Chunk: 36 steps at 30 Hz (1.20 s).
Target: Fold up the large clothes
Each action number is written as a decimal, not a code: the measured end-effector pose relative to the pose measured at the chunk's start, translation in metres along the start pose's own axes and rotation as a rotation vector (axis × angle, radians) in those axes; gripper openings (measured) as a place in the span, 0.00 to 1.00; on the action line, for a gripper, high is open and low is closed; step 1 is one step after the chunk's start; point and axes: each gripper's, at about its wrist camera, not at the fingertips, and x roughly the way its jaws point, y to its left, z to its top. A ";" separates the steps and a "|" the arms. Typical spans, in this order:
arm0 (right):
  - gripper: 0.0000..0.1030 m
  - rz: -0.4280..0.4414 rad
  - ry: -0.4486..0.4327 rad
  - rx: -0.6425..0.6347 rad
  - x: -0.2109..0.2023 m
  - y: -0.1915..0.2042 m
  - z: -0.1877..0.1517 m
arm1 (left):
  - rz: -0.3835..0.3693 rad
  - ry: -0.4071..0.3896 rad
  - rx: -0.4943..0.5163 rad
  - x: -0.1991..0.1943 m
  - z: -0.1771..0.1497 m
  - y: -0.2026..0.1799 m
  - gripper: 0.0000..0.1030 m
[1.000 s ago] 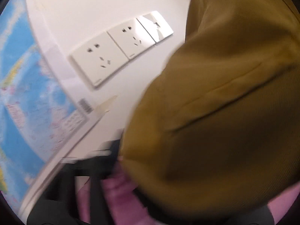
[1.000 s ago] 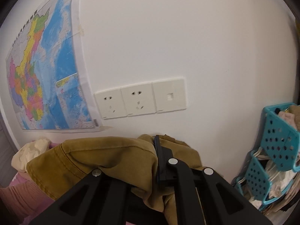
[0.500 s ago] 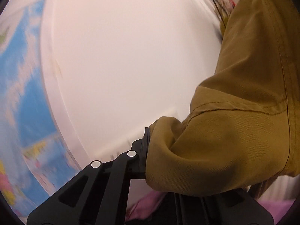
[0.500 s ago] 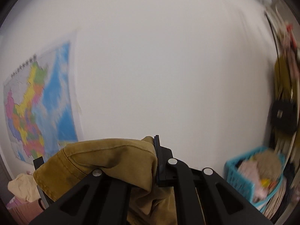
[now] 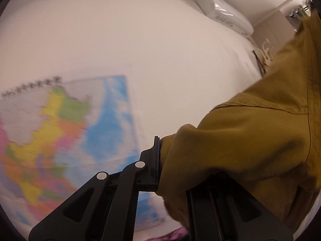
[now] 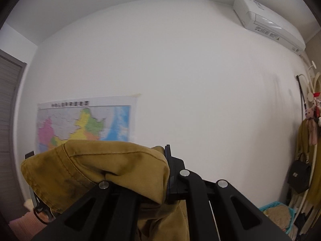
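I am holding the mustard-brown garment [image 5: 250, 132] up in the air with both tools, well above whatever surface lies below, which neither camera is showing. The left gripper [image 5: 172, 160] is clamped on a bunched edge of the cloth, which is pressing against the one black finger [image 5: 154, 160] I can see; the other is buried under fabric. The right gripper [image 6: 148, 172] is pinching another thick roll of the same cloth, hem stitching showing on the fold that is bulging over it.

My worry is the bite itself. On both sides I am gripping a wad, not a flat edge, so I am judging that layers could slide out as the weight swings, dropping one corner. I also cannot see the hanging part, so I cannot tell whether it is draping straight or twisted; laying it down blind could trap a crease. Both cameras are pointing at the wall map [image 6: 84, 122] and air conditioner [image 6: 268, 24], and the left view is blurring. The coat rack [image 6: 311, 120] on the right is near enough to snag a swinging sleeve.
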 end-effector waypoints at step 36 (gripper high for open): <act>0.07 0.336 1.082 0.236 0.272 0.160 -0.441 | 0.346 1.152 -0.188 0.002 -0.376 0.146 0.09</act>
